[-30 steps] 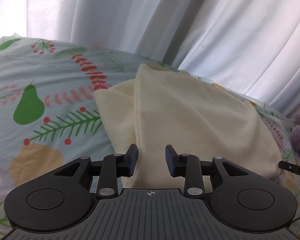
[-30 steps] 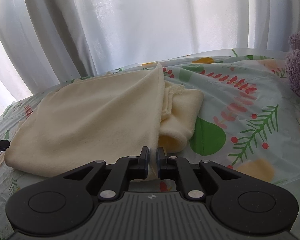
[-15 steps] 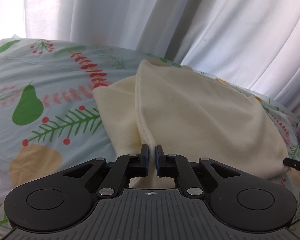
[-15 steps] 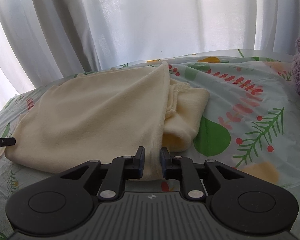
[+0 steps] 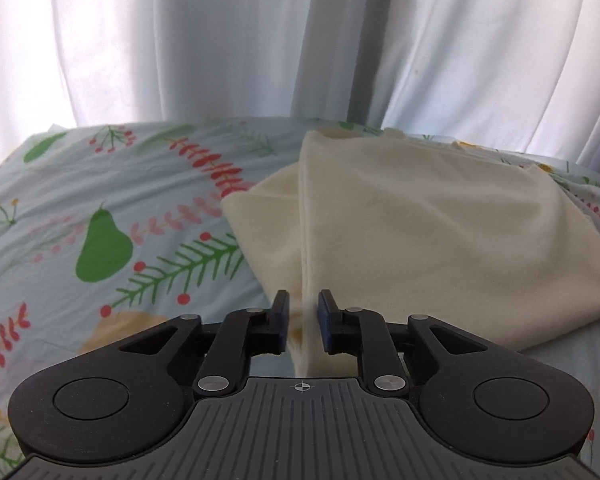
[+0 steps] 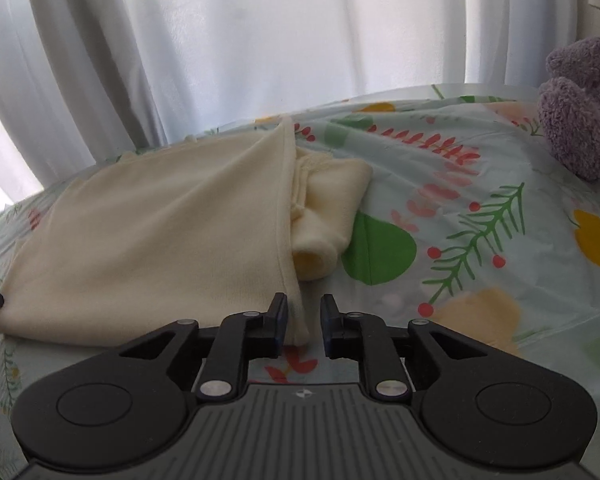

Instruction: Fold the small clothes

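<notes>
— Cream garment (image 5: 420, 232) lies folded on the leaf-print sheet (image 5: 100, 200), its edge between the parted fingers of the left gripper (image 5: 303, 320).

— Right gripper (image 6: 303, 322) gapes too — only its view shows the purple plush toy (image 6: 580, 120).

Left claw (image 5: 303, 322), right claw (image 6: 303, 322) slightly parted
</notes>
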The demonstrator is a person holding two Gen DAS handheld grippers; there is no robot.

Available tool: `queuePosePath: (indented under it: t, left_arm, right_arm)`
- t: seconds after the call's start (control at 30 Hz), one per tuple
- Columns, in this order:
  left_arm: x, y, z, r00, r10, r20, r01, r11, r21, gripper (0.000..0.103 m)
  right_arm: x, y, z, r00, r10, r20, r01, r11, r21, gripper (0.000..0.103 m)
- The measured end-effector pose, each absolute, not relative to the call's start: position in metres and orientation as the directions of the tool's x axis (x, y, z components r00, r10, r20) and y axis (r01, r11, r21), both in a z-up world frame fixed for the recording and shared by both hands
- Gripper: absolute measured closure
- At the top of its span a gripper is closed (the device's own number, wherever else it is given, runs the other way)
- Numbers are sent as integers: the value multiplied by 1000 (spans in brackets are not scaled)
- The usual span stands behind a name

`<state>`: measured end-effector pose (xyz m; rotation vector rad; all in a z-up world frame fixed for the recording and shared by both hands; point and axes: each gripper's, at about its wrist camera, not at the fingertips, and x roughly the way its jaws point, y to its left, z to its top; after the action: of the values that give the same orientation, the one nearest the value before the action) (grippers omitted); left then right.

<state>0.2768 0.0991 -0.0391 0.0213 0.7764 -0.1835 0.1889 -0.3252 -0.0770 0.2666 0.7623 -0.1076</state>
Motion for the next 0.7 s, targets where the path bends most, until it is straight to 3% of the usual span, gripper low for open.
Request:
queuePosePath:
  t: [0.1, 0.17, 0.2, 0.23, 0.33, 0.43, 0.5, 0.7]
  left_arm:
    - [283, 90, -22, 745, -181, -642, 175, 982, -75, 78]
    - [293, 73, -16, 759, -229, -609, 203, 973, -114, 66]
    - [298, 61, -17, 765, -253, -593, 220, 967, -128, 52]
    - [304, 51, -19, 767, -269, -582, 232, 963, -140, 46]
    - [327, 17, -39, 732, -288, -617, 239, 957, -163, 47]
    - [343, 5, -62, 690, -258, -676, 203, 966, -161, 49]
    - [347, 12, -69, 708, -238, -665, 177, 971, -159, 50]
    - [352, 47, -71, 730, -226, -645, 117, 971, -208, 53]
  right_arm:
    - [192, -326, -56, 789, -46, -612, 208, 958, 196, 83]
    - [206, -319, -51, 820, -1, -572, 171, 955, 243, 80]
    - [219, -313, -51, 835, 71, -545, 123, 943, 311, 76]
    - [230, -307, -54, 848, 159, -506, 65, 916, 396, 68]
    - [269, -291, -83, 811, 427, -399, -36, 718, 695, 64]
    - [303, -279, -117, 759, 503, -413, 16, 620, 784, 66]
    - [312, -283, -127, 763, 488, -424, 35, 624, 781, 80]
    - [307, -360, -126, 879, 249, -407, 194, 592, 782, 80]
